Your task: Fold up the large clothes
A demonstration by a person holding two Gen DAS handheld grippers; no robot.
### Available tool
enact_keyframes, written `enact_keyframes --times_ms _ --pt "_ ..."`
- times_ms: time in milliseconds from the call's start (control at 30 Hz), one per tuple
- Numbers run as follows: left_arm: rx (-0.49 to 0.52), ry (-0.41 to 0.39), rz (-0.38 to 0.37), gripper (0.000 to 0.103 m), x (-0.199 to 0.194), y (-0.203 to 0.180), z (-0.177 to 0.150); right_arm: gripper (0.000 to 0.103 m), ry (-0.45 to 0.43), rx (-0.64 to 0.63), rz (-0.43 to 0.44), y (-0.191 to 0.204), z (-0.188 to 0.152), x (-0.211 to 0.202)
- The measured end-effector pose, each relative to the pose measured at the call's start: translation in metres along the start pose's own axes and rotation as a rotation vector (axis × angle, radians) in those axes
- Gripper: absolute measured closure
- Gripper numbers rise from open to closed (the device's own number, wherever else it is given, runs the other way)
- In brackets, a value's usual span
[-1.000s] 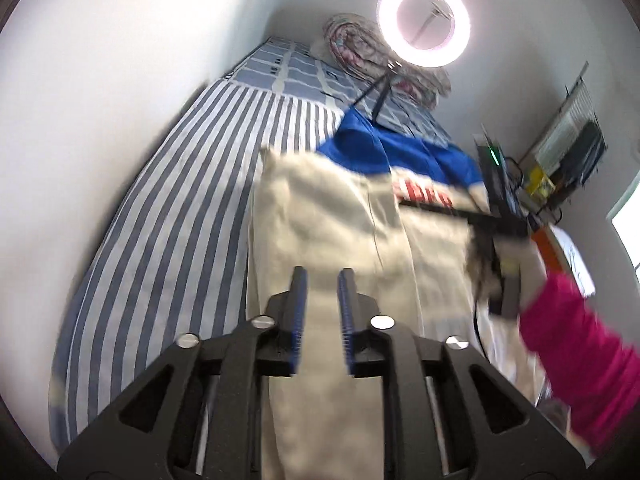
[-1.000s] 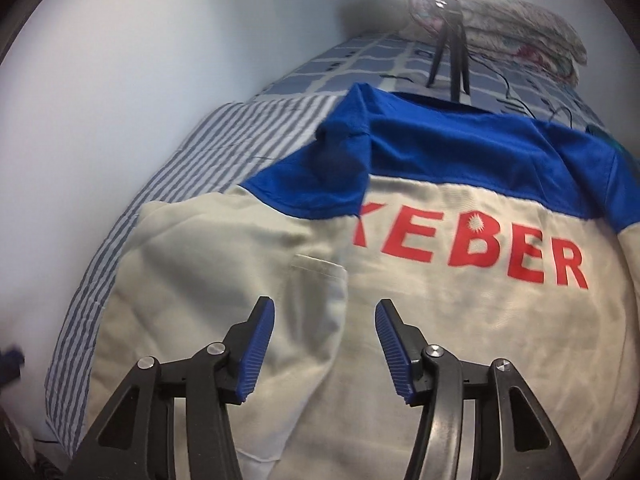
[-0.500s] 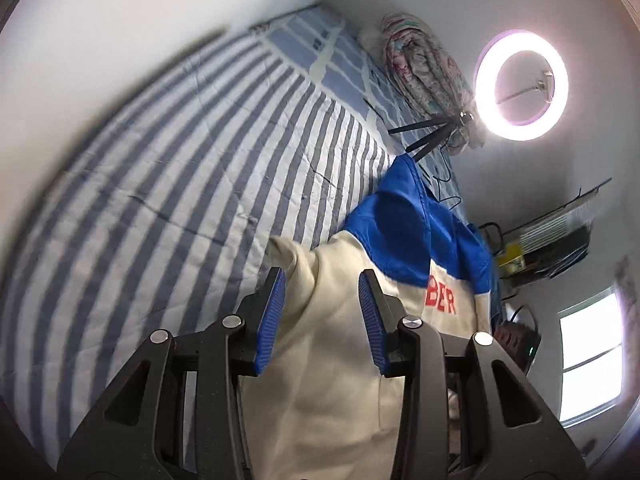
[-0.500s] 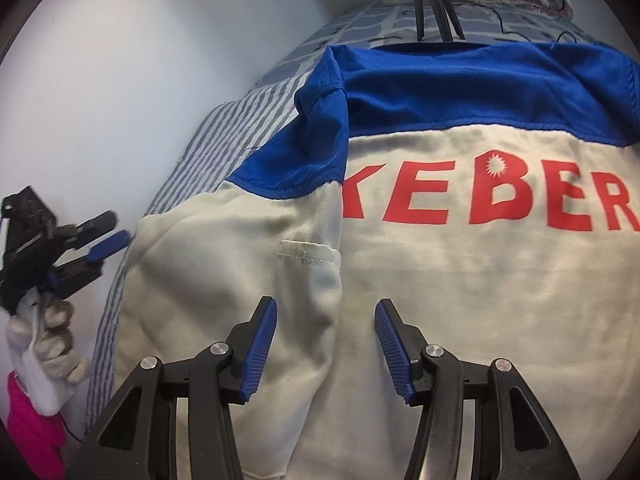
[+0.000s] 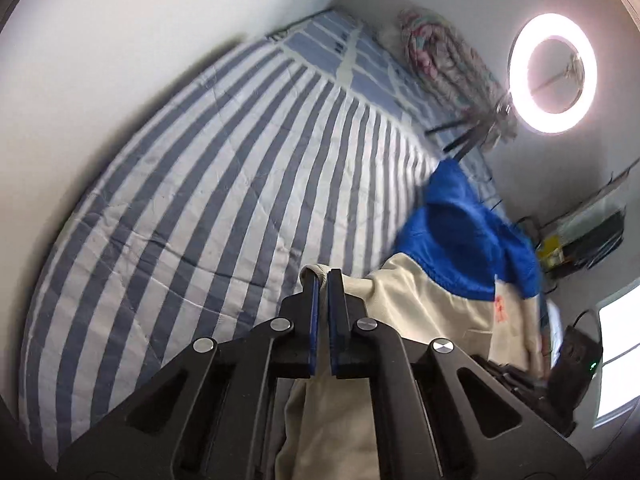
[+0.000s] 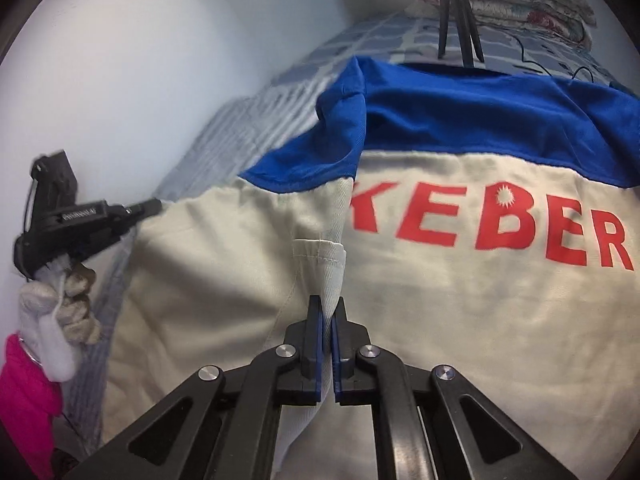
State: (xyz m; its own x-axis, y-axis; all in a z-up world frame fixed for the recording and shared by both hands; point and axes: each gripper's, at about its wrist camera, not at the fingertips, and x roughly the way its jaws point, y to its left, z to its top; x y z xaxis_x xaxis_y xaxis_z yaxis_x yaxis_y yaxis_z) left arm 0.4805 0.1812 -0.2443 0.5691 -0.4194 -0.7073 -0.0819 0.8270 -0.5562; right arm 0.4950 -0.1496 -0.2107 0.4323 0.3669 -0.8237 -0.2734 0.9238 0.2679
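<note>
Jacket (image 6: 460,320) lay back-up on bed (image 5: 200,208). Left tongs (image 5: 323,276) had just clenched its cuff (image 5: 316,269); right tongs (image 6: 325,312) a sleeve fold. Thin bites: a quick lift could slip either, spoiling the fold.

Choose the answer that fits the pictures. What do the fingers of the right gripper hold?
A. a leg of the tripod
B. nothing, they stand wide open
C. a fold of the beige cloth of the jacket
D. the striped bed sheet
C: in the right wrist view the right gripper is shut, and a ridge of beige cloth of the jacket runs down between its blue pads.
</note>
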Motion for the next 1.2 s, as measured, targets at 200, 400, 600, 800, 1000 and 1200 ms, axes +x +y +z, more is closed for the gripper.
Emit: enact_keyframes --times_ms 200,400,600,800,1000,1200 --pt "0.090 -0.045 0.137 0.095 -0.012 -0.013 -0.006 0.072 -0.007 -0.085 -0.145 0.023 -0.012 -0.011" --pt "0.109 -0.110 0.120 0.095 -0.076 -0.019 -0.020 0.072 -0.031 -0.122 0.002 0.049 -0.048 -0.060" --pt "0.152 -0.148 0.083 0.095 -0.158 -0.035 -0.063 0.072 0.040 -0.251 0.209 0.111 -0.113 -0.091" --pt "0.179 -0.137 0.088 0.075 -0.225 -0.038 -0.134 0.072 0.131 -0.343 0.324 0.165 -0.181 -0.091" --pt "0.163 -0.055 0.073 0.068 -0.260 -0.018 -0.242 0.072 0.180 -0.376 0.305 0.191 -0.229 -0.073" --pt "0.048 0.133 -0.019 0.068 -0.239 0.014 -0.338 0.072 0.166 -0.307 0.277 0.173 -0.231 -0.068"
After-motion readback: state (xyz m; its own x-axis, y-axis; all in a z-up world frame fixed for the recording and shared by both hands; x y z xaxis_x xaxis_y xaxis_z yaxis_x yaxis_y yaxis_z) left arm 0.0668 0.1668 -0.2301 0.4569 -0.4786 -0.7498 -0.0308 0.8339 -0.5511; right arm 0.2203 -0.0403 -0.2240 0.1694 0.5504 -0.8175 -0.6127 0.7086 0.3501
